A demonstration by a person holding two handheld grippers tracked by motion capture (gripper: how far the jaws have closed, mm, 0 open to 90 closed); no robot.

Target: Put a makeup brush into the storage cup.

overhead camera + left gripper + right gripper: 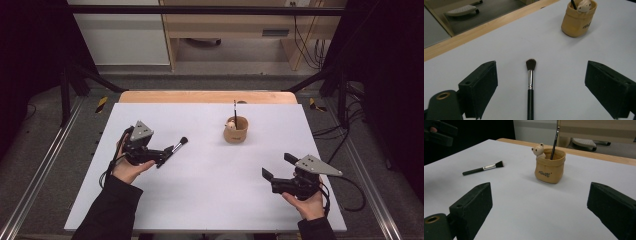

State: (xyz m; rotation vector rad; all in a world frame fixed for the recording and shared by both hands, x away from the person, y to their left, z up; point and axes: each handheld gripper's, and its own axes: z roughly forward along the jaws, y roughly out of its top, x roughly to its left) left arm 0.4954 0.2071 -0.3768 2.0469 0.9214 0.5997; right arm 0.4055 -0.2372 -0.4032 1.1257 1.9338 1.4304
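The makeup brush [530, 85] lies flat on the white worktop [210, 170], well to the left of the tan pouch-shaped holder [236, 130] as the high view has it, with its dark bristle head turned toward that holder and its black handle running back toward the left gripper [162, 157]. In the left gripper view the handle runs straight up the middle between the two jaws, which stand wide apart with clear worktop on either side of the brush; neither jaw touches it, and the bristle end reaches a little past the jaw tips.

The holder stands upright near the far edge of the worktop (a small bear figure [539, 150] peeks over its rim, and a thin black-handled brush [554, 142] stands upright inside it). The right gripper [280, 167] is held nearer the person than the holder and somewhat to its right, well apart from it, jaws spread wide and gripping nothing, pointed toward the holder in the right gripper view.
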